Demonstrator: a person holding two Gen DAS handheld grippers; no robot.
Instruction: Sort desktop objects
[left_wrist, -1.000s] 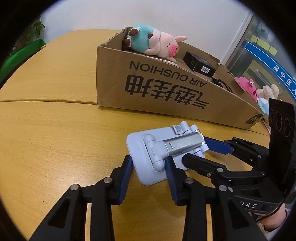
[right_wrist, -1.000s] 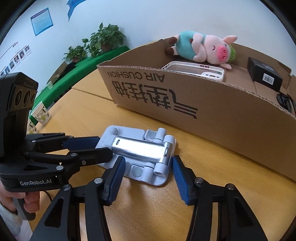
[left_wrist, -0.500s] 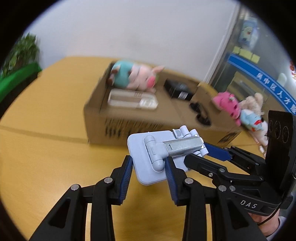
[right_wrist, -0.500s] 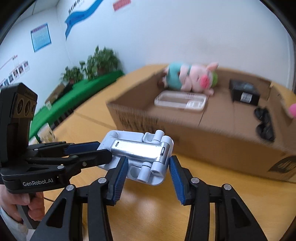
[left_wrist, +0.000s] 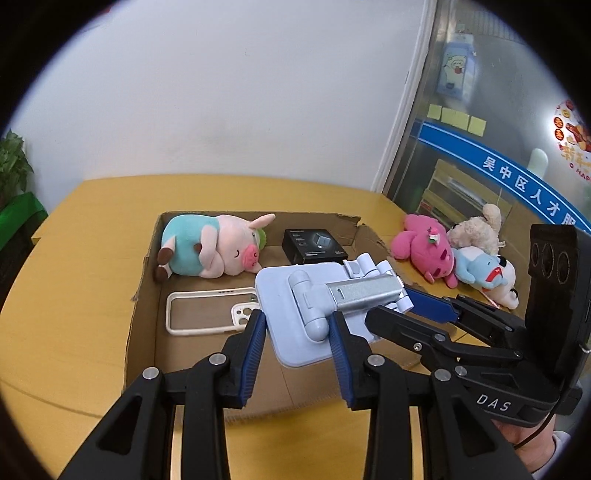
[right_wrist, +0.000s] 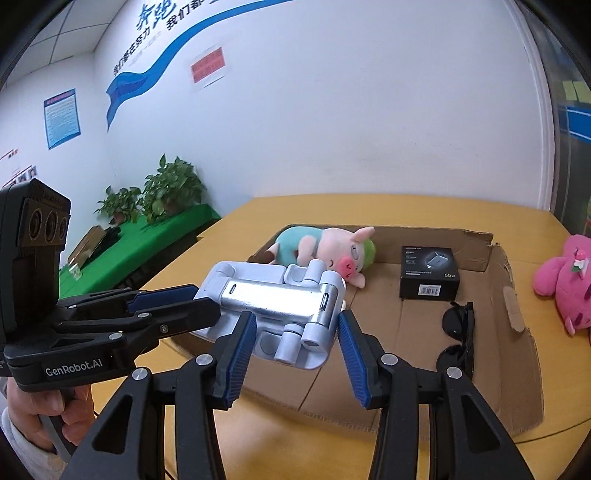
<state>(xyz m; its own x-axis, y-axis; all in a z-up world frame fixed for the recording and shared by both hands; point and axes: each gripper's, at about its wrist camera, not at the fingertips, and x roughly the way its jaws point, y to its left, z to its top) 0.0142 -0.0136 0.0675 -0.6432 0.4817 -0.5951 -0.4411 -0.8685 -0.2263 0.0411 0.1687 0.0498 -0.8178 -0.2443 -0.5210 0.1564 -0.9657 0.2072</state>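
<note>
Yellow table (left_wrist: 92, 206), cardboard box (right_wrist: 517, 332); both grippers' jaws clamp phone stand (left_wrist: 314, 310) above box.

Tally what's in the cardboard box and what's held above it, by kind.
Plush toys: 1, pig plush
Phone cases: 1
Black charger boxes: 1
Sunglasses: 1
Phone stands: 1, held by left gripper and right gripper
Total: 5

Pale-blue stand (left_wrist: 295, 314), silver hinge (left_wrist: 364, 295)
</note>
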